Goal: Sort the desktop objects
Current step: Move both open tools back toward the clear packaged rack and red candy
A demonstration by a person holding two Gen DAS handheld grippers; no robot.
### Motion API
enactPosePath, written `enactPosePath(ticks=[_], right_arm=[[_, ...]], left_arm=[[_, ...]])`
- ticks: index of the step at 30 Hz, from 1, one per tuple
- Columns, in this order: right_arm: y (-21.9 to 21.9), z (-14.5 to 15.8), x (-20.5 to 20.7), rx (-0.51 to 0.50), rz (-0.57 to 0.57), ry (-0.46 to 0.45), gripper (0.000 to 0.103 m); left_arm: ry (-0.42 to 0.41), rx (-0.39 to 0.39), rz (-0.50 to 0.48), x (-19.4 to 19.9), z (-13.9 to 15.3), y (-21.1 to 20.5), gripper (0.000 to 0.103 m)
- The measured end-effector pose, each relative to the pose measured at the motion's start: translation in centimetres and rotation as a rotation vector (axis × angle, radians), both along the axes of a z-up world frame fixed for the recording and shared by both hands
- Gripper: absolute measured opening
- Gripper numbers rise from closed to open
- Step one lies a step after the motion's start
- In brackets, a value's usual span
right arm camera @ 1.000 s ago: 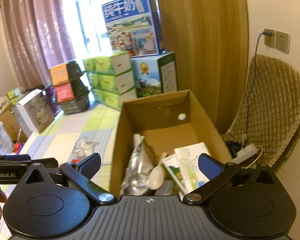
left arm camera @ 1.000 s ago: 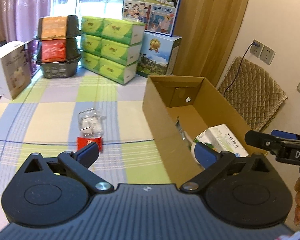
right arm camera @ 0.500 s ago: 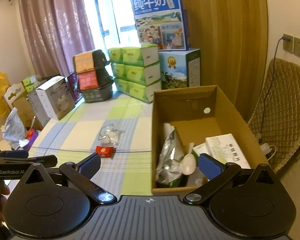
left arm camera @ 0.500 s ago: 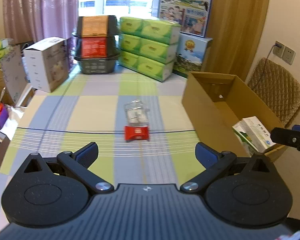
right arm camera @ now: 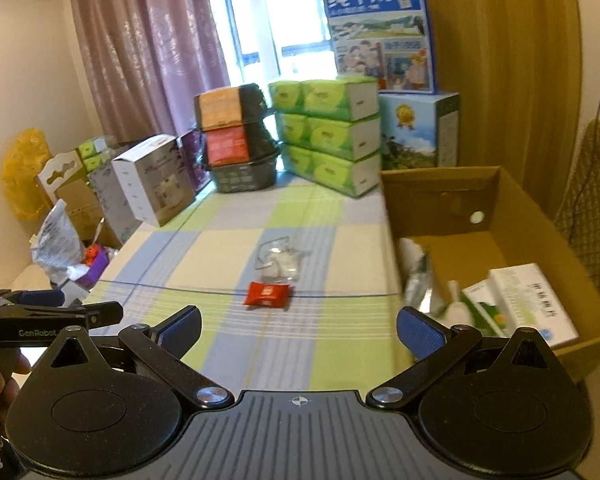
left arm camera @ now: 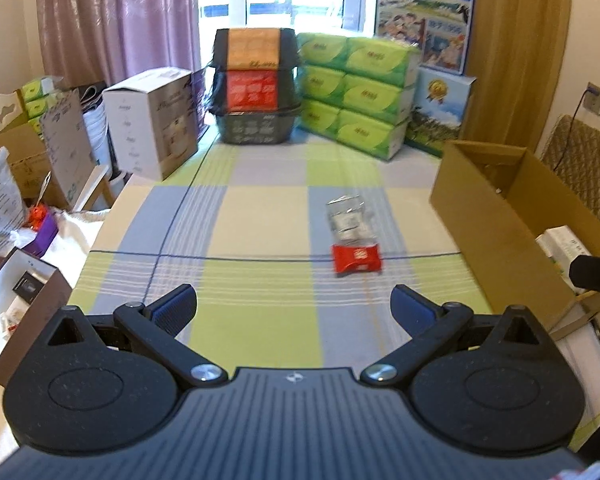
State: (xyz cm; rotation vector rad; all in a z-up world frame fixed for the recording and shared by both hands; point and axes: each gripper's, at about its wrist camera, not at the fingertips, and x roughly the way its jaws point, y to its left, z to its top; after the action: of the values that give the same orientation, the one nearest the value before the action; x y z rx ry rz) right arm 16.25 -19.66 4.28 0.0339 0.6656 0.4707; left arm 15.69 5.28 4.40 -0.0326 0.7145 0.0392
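Hovering wide apart and holding nothing, the left gripper point(left arm camera: 294, 308) and right gripper point(right arm camera: 299, 326) face the red packet point(left arm camera: 357, 258) and clear bag point(left arm camera: 347, 220) on the table point(left arm camera: 260, 216), probably bound for the box point(right arm camera: 512, 240).

milk carton point(right arm camera: 380, 32): "纯牛奶" | left gripper point(right arm camera: 40, 316) body: "GenRobot" | other print too blurred to read
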Motion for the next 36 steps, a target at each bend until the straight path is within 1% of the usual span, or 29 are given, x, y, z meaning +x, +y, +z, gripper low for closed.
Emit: enactPosePath(ticks=[4, 10, 14, 21, 29, 32, 36], right_arm=[[2.1, -1.8, 1.0, -0.012, 0.030, 0.030, 0.101], [4.4, -5.0, 3.5, -0.016, 0.047, 0.074, 0.101], [5.6, -7.0, 5.6, -0.019, 0.038, 0.084, 0.101], [7.0, -10.1, 9.4, -0.029, 0.014, 0.075, 0.101], [9.4, -13.7, 12.9, -0.043, 0.017, 0.063, 0.100], [10.6, -14.8, 14.0, -0.036, 0.009, 0.057, 0.098], [12.3, -16.3, 15.2, -0.036, 0.003, 0.065, 0.093]], left_arm=[[0.025, 0.020, 0.011, 1.1, -1.1, 1.5, 0.101], [0.055, 0.010, 0.012, 3.5, -3.4, 3.2, 0.101], [0.075, 0.009, 0.008, 5.5, -5.2, 3.7, 0.101], [0.089, -0.032, 0.027, 9.1, -8.1, 4.8, 0.101], [0.074, -0.066, 0.050, 13.1, -9.5, 5.9, 0.101], [0.076, -0.084, 0.068, 14.1, -9.8, 6.4, 0.101], [0.072, -0.065, 0.084, 15.3, -10.5, 7.0, 0.101]])
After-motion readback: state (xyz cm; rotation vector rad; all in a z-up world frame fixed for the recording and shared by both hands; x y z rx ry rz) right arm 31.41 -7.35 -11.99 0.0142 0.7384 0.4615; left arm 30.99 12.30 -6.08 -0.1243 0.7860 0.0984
